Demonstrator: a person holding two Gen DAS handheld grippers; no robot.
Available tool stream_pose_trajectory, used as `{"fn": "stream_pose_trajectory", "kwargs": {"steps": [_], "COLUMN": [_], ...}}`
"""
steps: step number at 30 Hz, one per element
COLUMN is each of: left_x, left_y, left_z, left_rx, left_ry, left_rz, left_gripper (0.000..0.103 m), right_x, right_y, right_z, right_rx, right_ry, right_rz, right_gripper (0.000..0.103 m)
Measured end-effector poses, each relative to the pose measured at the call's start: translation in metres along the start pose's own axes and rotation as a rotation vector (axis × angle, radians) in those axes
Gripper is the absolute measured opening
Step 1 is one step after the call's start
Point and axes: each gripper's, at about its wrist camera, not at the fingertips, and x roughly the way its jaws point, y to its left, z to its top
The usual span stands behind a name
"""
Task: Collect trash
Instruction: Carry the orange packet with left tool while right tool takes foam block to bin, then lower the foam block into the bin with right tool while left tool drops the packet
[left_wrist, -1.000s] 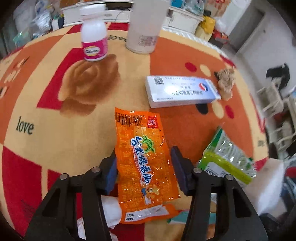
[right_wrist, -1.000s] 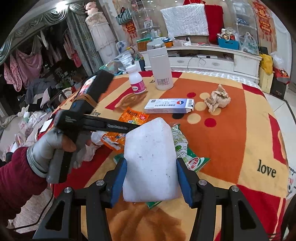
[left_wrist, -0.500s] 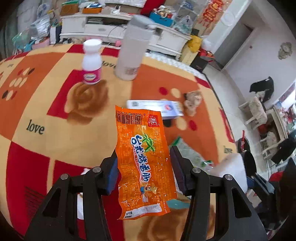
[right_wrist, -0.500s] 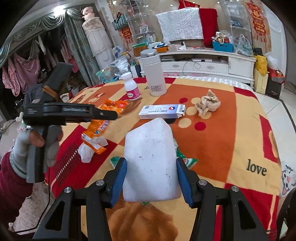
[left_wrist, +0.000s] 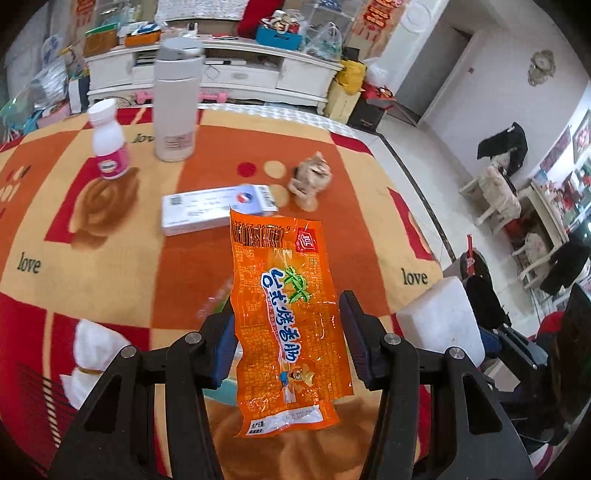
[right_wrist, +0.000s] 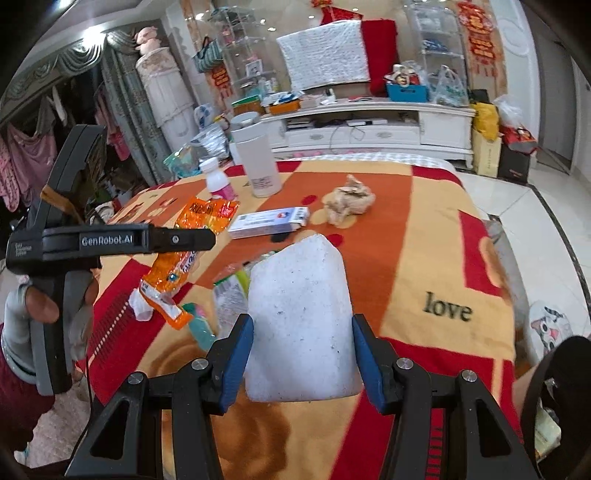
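My left gripper (left_wrist: 287, 334) is shut on an orange snack wrapper (left_wrist: 284, 317), held above the table. From the right wrist the same wrapper (right_wrist: 184, 254) hangs from the left gripper (right_wrist: 192, 240) at the left. My right gripper (right_wrist: 302, 360) is shut on a white foam block (right_wrist: 299, 325); that block (left_wrist: 439, 325) also shows at the right of the left wrist view. On the table lie a crumpled brown paper ball (right_wrist: 349, 199), a white tissue wad (left_wrist: 92, 354) and a green and clear wrapper (right_wrist: 231, 291).
The table wears an orange, red and cream cloth (right_wrist: 424, 240). On it stand a white flask (left_wrist: 175, 99), a small white and pink bottle (left_wrist: 108, 144) and a flat white and blue box (left_wrist: 218, 208). A white cabinet (right_wrist: 369, 125) stands behind; chairs (left_wrist: 498, 192) at the right.
The left gripper has risen and drawn back with the orange wrapper, so more of the table and room shows. The right gripper has shifted sideways with the foam block.
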Motion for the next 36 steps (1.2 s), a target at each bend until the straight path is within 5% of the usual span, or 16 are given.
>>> {"fn": "stream_pose_trajectory", "kwargs": {"steps": [13, 31, 36], "left_x": [0.021, 0.075, 0.089], "left_y": [-0.066, -0.185, -0.192], "left_z": [-0.008, -0.02, -0.024], "left_rx": [0.113, 0.277, 0.278], "left_ry": [-0.01, 0.048, 0.08], "left_rz": [-0.011, -0.121, -0.114], "left_gripper": [0.05, 0.05, 0.05], "right_x": [-0.025, -0.086, -0.08], "right_y": [-0.052, -0.16, -0.187], "right_z": [-0.018, -0.056, -0.068], "right_rx": [0.09, 0.269, 0.344], "right_ry": [-0.024, -0.055, -0.029], "right_rz": [-0.068, -0.241, -0.22], "right_gripper": [0.052, 0.052, 0.052]}}
